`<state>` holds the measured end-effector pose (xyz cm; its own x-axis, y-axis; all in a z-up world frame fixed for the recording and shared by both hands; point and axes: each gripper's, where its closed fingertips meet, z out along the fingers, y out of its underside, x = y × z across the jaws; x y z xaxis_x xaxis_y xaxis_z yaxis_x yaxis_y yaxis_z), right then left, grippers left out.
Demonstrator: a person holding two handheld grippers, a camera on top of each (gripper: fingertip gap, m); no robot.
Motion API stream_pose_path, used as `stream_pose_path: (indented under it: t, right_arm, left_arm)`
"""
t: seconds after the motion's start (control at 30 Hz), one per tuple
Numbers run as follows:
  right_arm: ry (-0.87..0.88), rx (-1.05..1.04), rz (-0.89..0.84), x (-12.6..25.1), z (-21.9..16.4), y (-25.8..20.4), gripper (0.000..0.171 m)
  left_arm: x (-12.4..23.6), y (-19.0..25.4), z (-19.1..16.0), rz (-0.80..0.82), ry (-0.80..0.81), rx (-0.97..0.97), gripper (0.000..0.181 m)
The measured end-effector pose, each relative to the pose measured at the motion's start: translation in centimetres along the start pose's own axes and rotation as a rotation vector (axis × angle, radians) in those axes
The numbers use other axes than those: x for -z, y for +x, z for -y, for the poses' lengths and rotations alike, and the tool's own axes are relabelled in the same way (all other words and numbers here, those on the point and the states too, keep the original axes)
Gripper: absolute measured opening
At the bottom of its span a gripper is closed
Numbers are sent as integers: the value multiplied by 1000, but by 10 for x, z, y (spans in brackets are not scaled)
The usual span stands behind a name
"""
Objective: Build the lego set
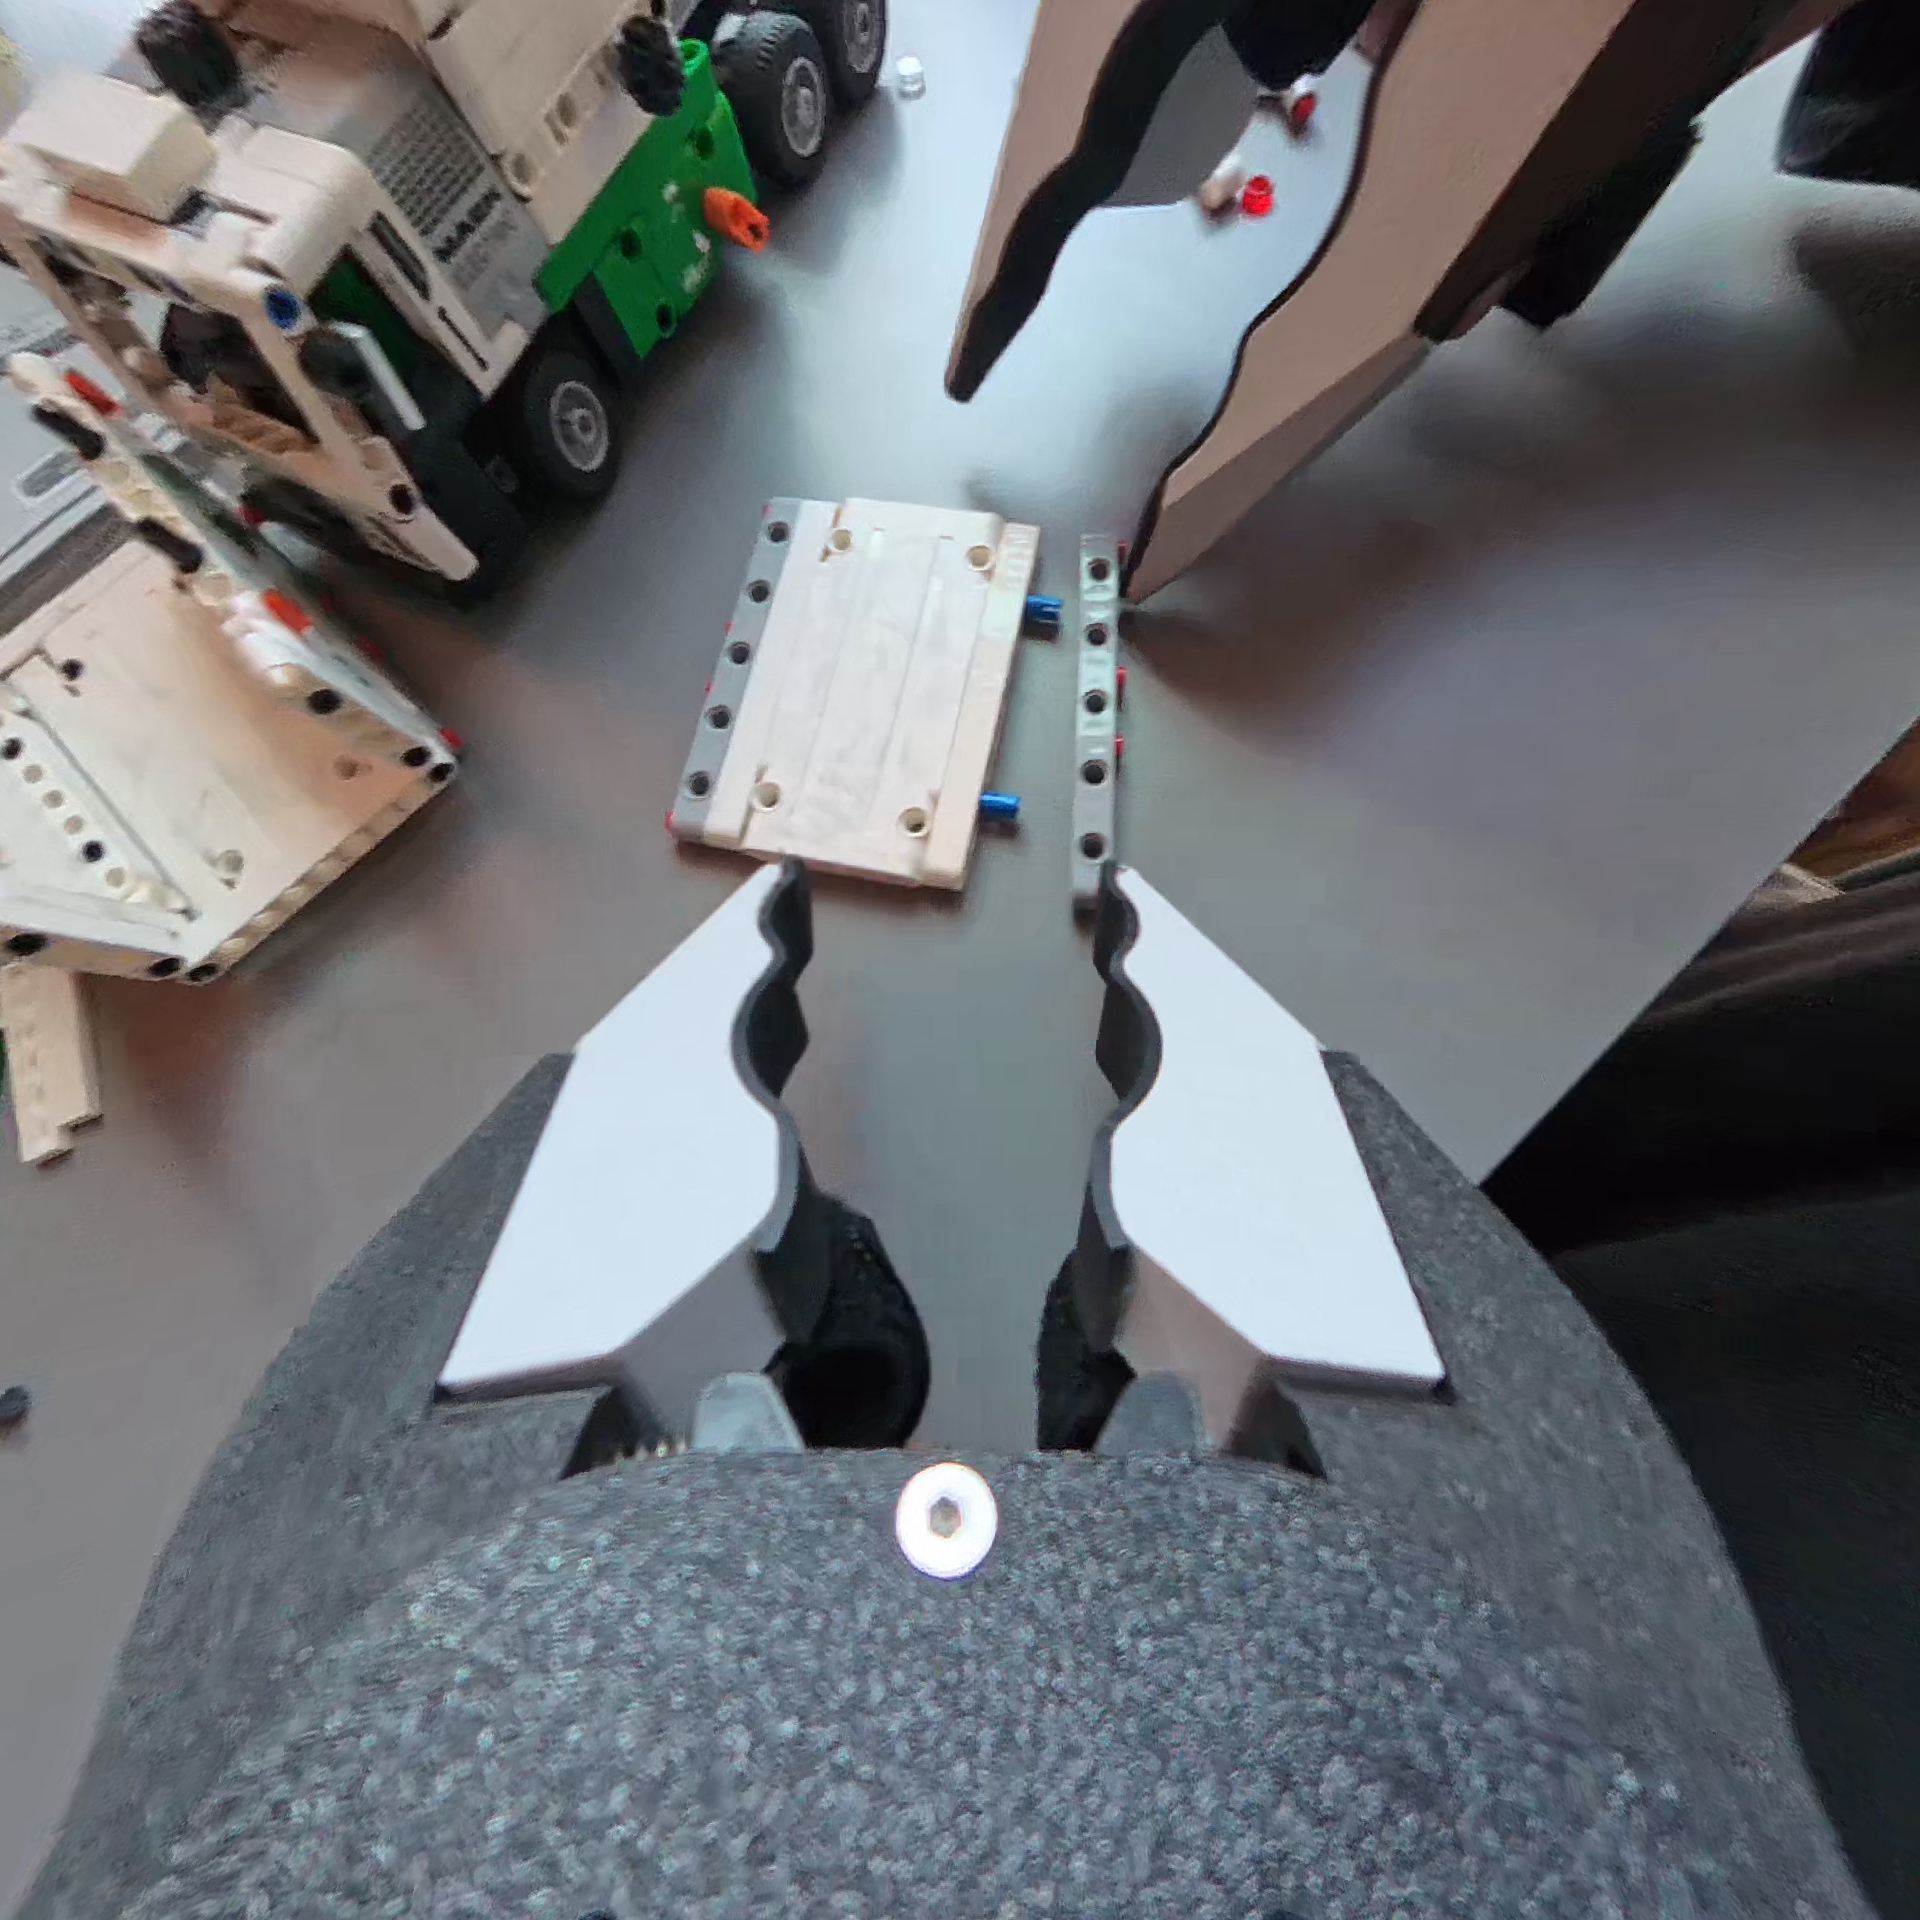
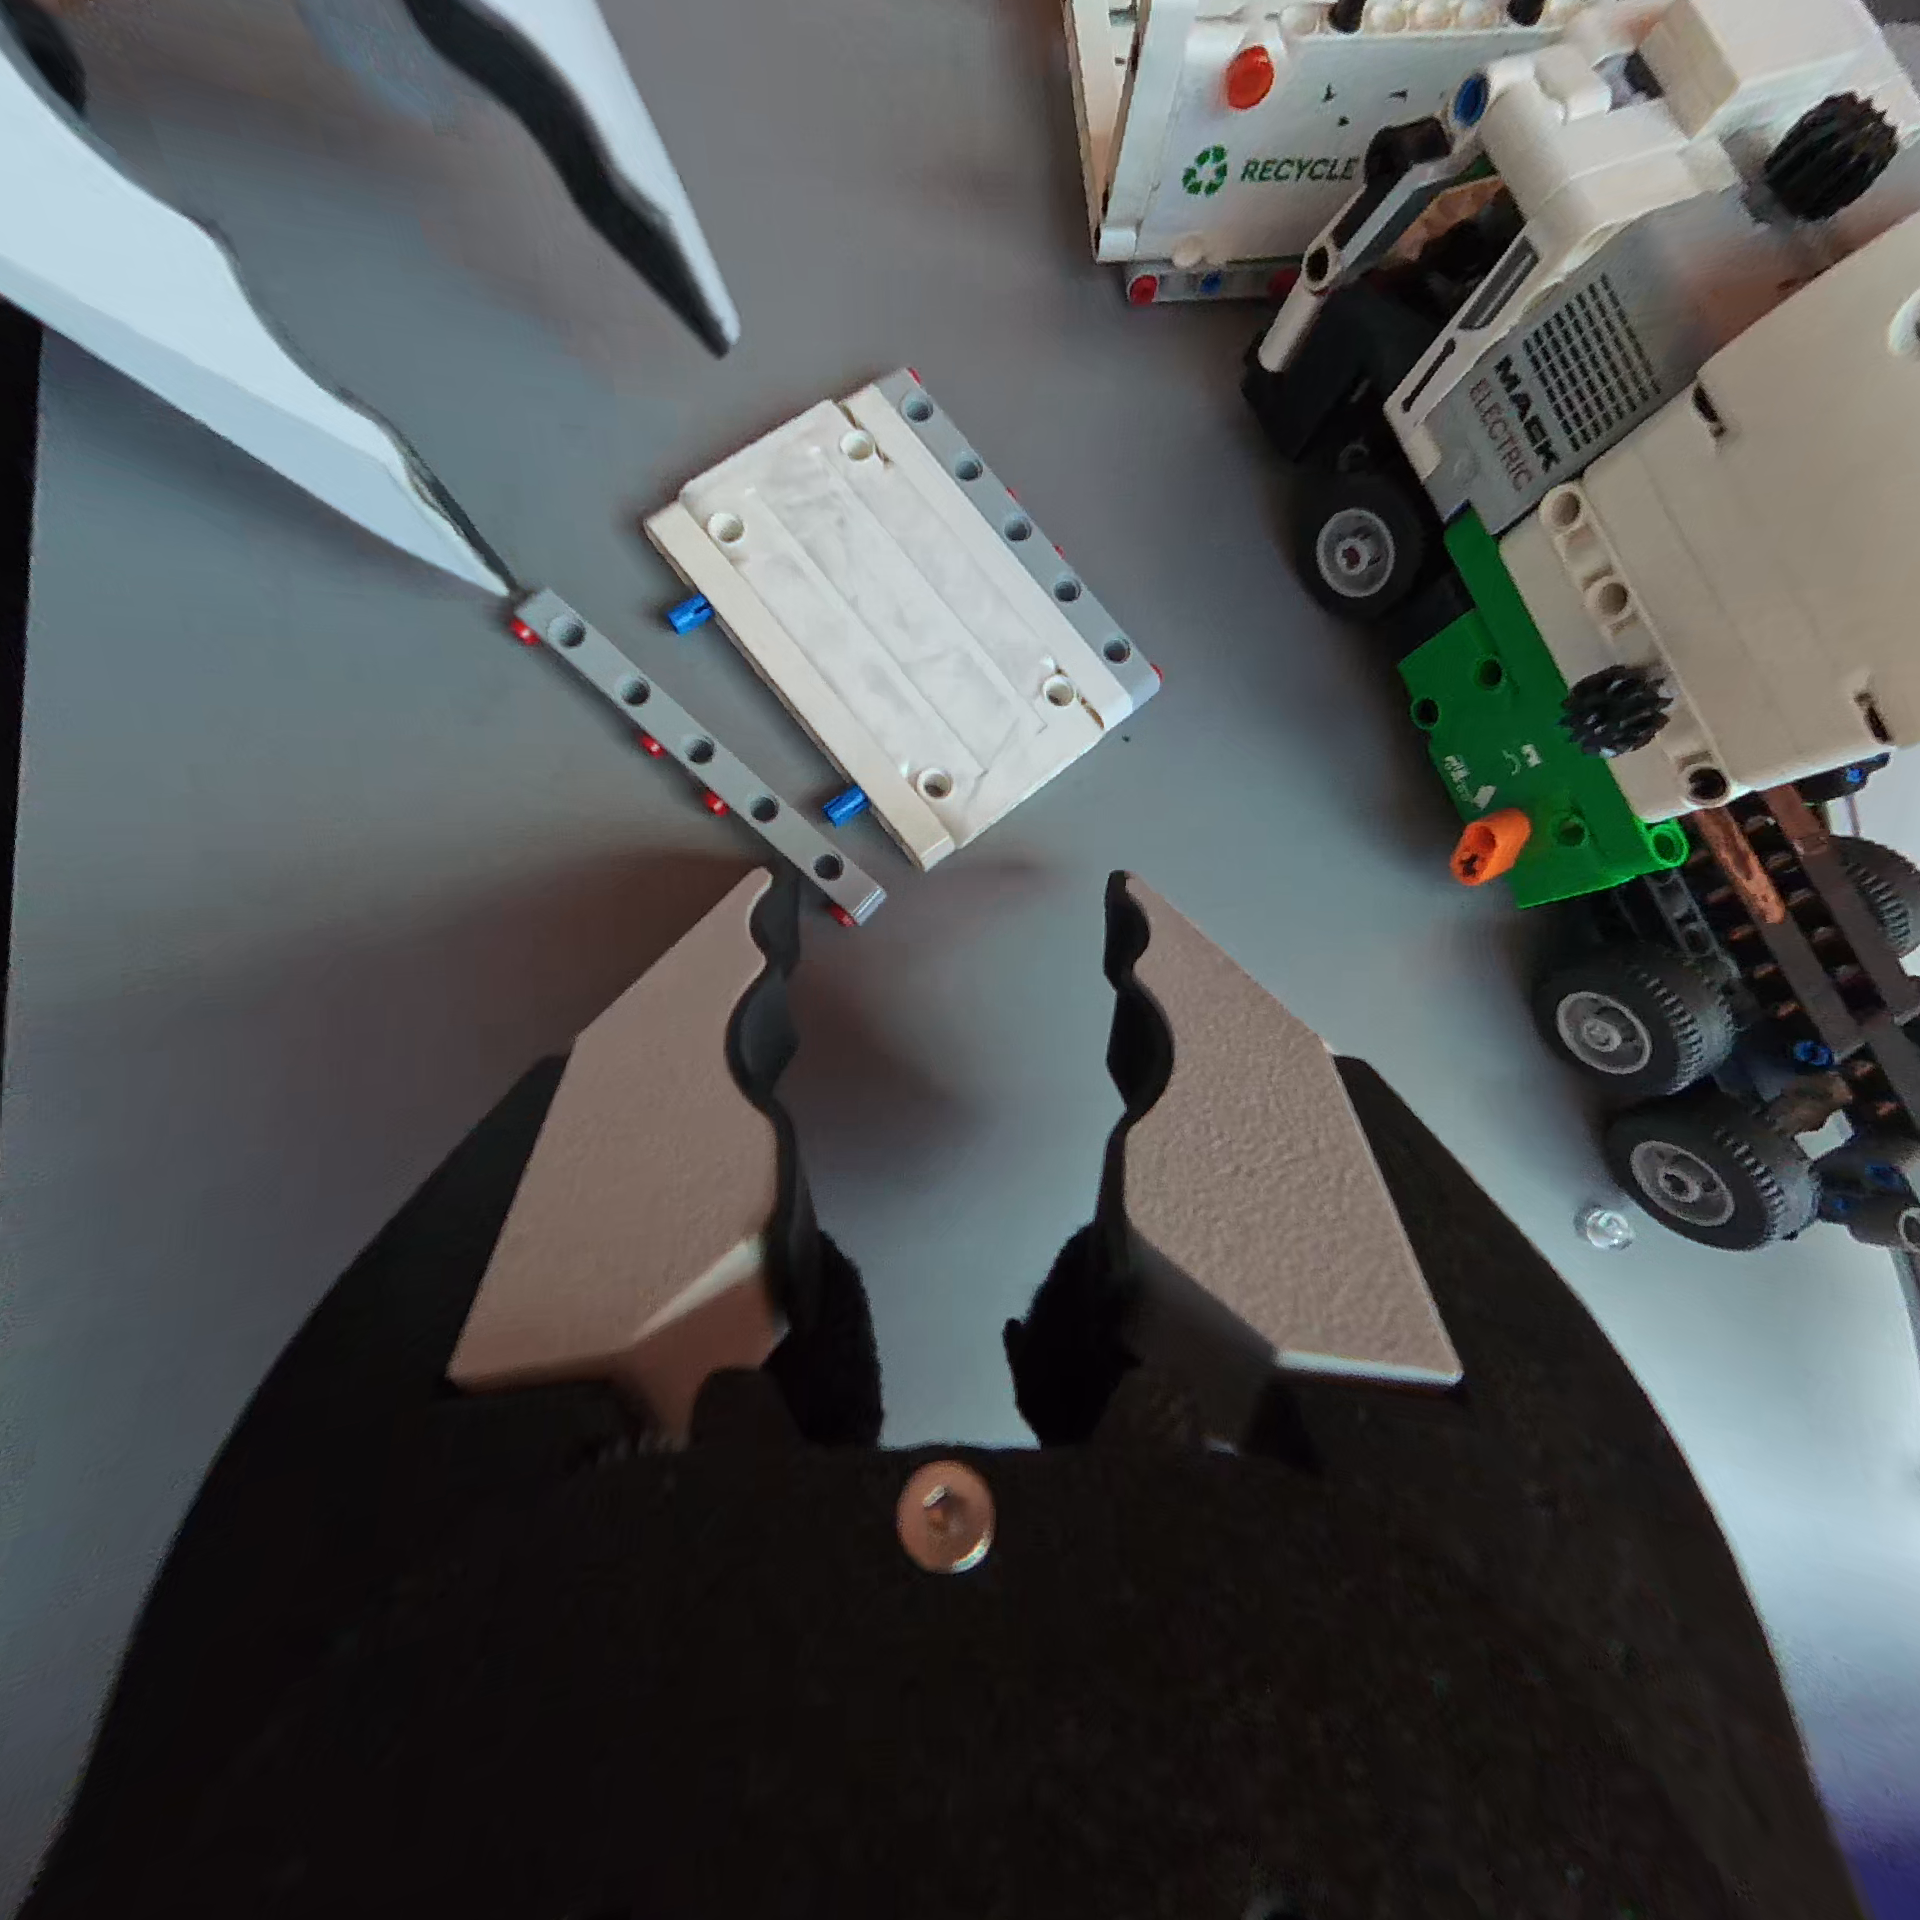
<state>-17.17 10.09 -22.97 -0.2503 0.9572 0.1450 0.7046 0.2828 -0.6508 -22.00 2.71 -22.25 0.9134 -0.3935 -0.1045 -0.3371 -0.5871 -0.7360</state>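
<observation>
the white panel (image 1: 852,691) lies flat on the table (image 1: 1351,935), two blue pins (image 1: 1042,608) facing the loose grey beam (image 1: 1096,717) just beside it. both jaws are held open, empty. the beam's holes should be aligned squarely before pressing.

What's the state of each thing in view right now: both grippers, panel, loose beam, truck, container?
Left gripper: open, empty, one fingertip touching the beam's end.
Right gripper: open, empty, one fingertip at the beam's other end.
White panel: flat on table, grey beam attached along one edge, two blue pins sticking out of the other.
Loose grey beam: flat, unattached, beside the blue pins.
Truck: upright on wheels, partly built.
White container: detached, beside truck.
</observation>
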Motion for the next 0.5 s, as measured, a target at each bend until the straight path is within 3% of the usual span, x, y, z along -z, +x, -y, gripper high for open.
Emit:
stream_pose_path:
  t: [0.07, 0.13, 0.3, 0.5]
  right_arm:
    - [34, 9, 2, 1, 6, 1, 58]
    - [38, 17, 25, -1, 9, 1, 62]
    - [78, 87, 137, -9, 16, -5, 87]
    - [92, 266, 238, 0, 25, -5, 83]
  left_arm:
    - [0, -9, -2, -5, 5, -29, 76]
    - [-2, -9, -1, -52, 16, -43, 88]
    - [-17, -10, -3, -92, -7, -96, 105]
    - [-22, -18, 2, -141, -21, -191, 108]
